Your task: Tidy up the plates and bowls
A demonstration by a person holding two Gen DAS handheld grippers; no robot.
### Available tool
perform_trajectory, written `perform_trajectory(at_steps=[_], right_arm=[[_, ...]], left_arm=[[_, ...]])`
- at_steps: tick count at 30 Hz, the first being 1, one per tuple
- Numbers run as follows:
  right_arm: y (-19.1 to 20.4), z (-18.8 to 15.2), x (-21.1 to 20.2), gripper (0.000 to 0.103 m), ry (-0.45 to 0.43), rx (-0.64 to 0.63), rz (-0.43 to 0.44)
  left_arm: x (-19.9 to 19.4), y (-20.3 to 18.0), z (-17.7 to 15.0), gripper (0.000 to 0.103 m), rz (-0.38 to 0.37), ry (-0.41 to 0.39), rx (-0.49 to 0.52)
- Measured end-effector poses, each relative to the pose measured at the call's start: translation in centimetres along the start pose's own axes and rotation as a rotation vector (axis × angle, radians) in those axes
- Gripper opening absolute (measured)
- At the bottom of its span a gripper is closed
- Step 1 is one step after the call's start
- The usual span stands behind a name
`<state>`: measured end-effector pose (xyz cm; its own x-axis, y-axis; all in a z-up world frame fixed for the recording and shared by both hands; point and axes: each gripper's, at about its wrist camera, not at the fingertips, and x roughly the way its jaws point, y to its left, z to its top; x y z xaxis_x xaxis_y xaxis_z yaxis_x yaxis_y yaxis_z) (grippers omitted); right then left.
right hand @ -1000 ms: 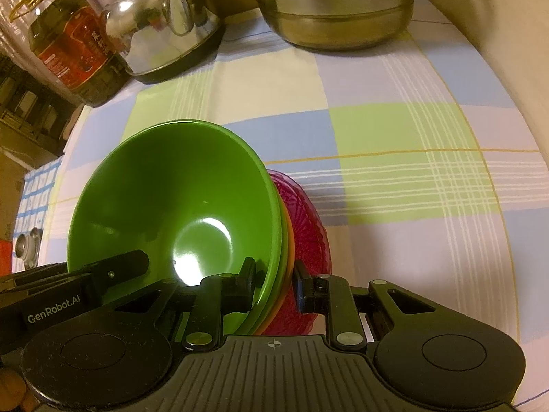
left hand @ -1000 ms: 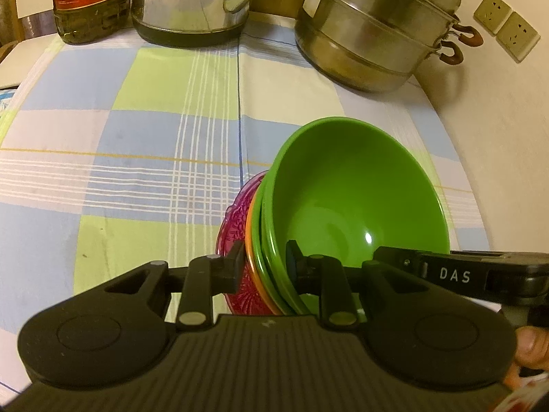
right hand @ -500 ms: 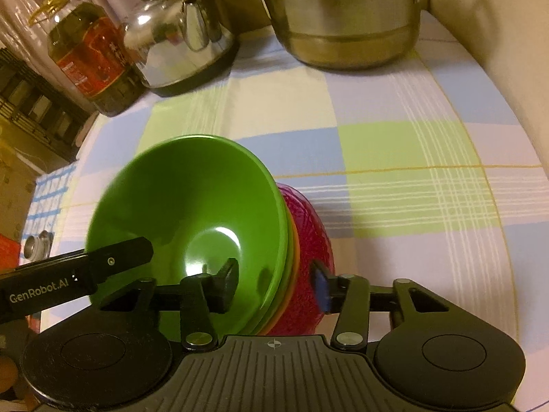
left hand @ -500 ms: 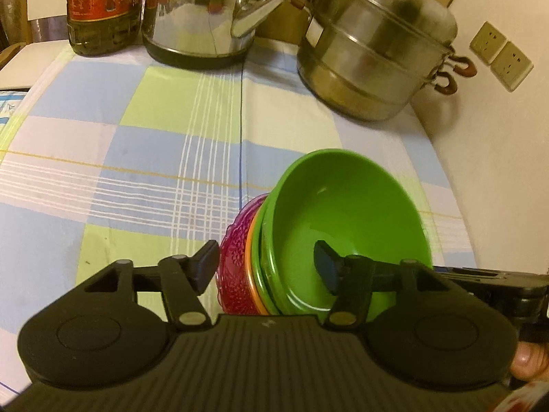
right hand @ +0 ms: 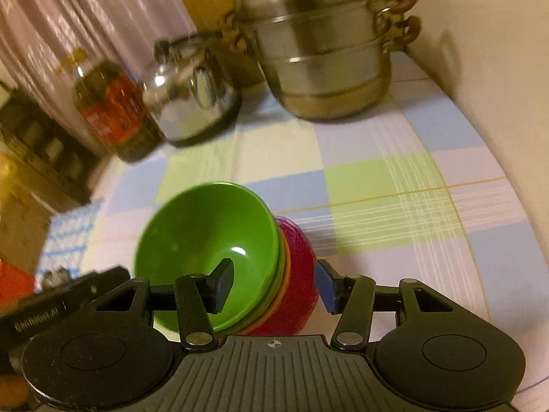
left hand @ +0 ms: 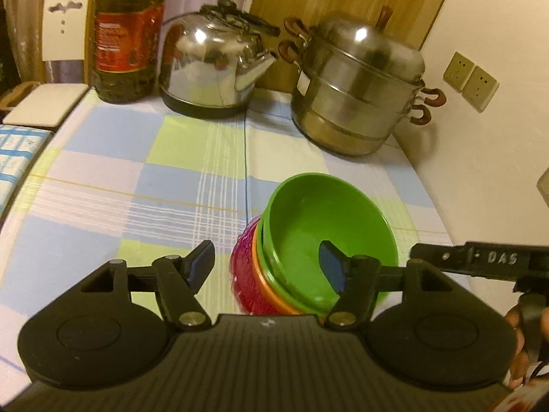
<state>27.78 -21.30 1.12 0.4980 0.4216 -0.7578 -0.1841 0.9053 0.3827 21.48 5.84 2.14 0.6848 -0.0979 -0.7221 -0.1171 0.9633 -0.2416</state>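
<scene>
home kitchen | steel kettle [left hand: 209,68] | steamer pot [left hand: 357,89] | oil bottle [left hand: 127,31] | checked tablecloth [left hand: 137,178]

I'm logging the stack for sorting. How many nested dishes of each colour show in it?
Green bowls: 2, the second only a rim
Orange dish: 1, only its rim shows
Magenta patterned bowl: 1
Total: 4

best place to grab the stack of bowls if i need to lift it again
Grip the stack of bowls by its layered rims, one finger inside the green bowl, one outside the red bowl. Come from each side with both grippers; the rims protrude and nest closely.
</scene>
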Motion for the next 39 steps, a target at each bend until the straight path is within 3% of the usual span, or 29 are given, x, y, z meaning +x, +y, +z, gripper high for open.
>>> perform_trajectory(at_steps=[4,6,7,8,10,21,26,31,39], right_arm=[[-0.6,-1.8,-2.0,0.057,-0.030,0.018,0.007],[-1.0,-2.8,-2.7,0.060,-0.025,0.038,0.017],[-1.2,-3.5,-3.0,0.064,-0.021,0.052,0.027],[-1.4,-4.1,-3.3,0.071,-0.020,0.064,0.037],[-1.6,-5.5,-3.8,0.078,-0.019,0.078,0.050],[-2.2,-12.0,-6.6,0.078,0.014,0.129,0.032],[-0.7,-13.9,-7.8,0.078,-0.007,0.014,-0.038],[0.5,-15.9,-8.5,0.078,-0.011,-0.078,-0.044],[1.3,-17.3,-9.1,0.078,-0.016,-0.119,-0.069]], left_arm=[[-2.2,0.1,-2.1,0.069,0.021,-0.021,-0.002],[-3.3,0.2,-3.3,0.078,0.022,-0.024,-0.010],[-3.6,0.3,-3.8,0.085,0.022,-0.020,-0.012],[-4.1,0.3,-4.3,0.086,0.025,-0.021,-0.014],[-4.8,0.1,-5.4,0.086,0.028,-0.018,-0.010],[-7.7,-1.8,-10.6,0.086,0.075,0.016,0.044],[-8.2,-1.8,-12.5,0.080,0.085,0.055,0.030],[-8.9,-1.4,-14.0,0.075,0.098,0.062,0.013],[-9.6,-1.4,-15.2,0.075,0.102,0.076,0.023]])
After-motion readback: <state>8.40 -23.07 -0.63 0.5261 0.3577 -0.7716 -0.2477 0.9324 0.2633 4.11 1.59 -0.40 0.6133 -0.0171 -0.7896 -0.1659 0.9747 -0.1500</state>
